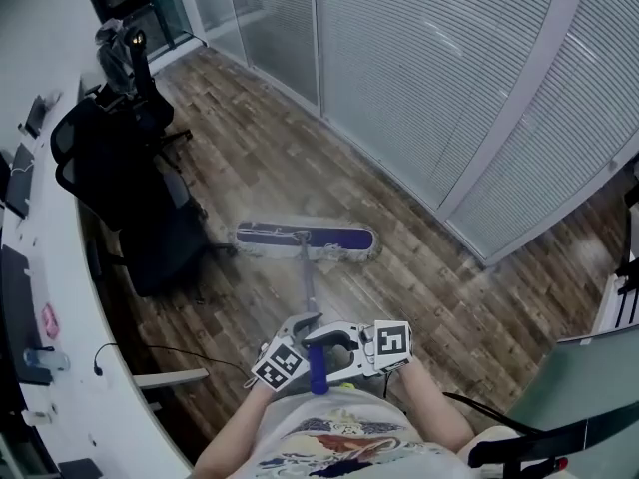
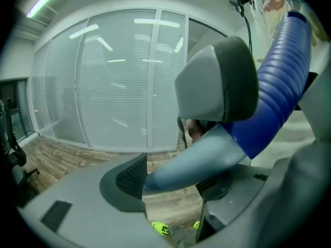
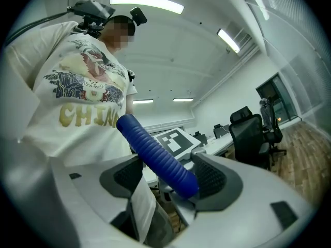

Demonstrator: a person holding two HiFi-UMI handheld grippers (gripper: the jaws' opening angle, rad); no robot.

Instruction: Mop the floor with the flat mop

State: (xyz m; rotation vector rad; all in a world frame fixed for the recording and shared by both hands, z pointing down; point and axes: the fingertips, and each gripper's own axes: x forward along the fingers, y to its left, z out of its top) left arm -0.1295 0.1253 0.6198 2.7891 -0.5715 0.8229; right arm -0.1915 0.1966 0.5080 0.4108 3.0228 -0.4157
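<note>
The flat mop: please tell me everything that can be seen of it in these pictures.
The flat mop has a long, flat head, blue on top with a pale fringe, lying flat on the brown wood-pattern floor. A thin grey pole rises from its middle toward the person and ends in a blue ribbed grip. The left gripper has its jaws closed on the pole, and the right gripper has its jaws closed on the grip.

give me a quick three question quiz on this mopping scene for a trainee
1. True or false: the mop head lies flat on the wooden floor.
2. The right gripper holds: A) the blue grip B) a cloth C) nothing.
3. Fill in: in the head view, the nearest black office chair stands ___ of the mop head.
Key: 1 true; 2 A; 3 left.
</note>
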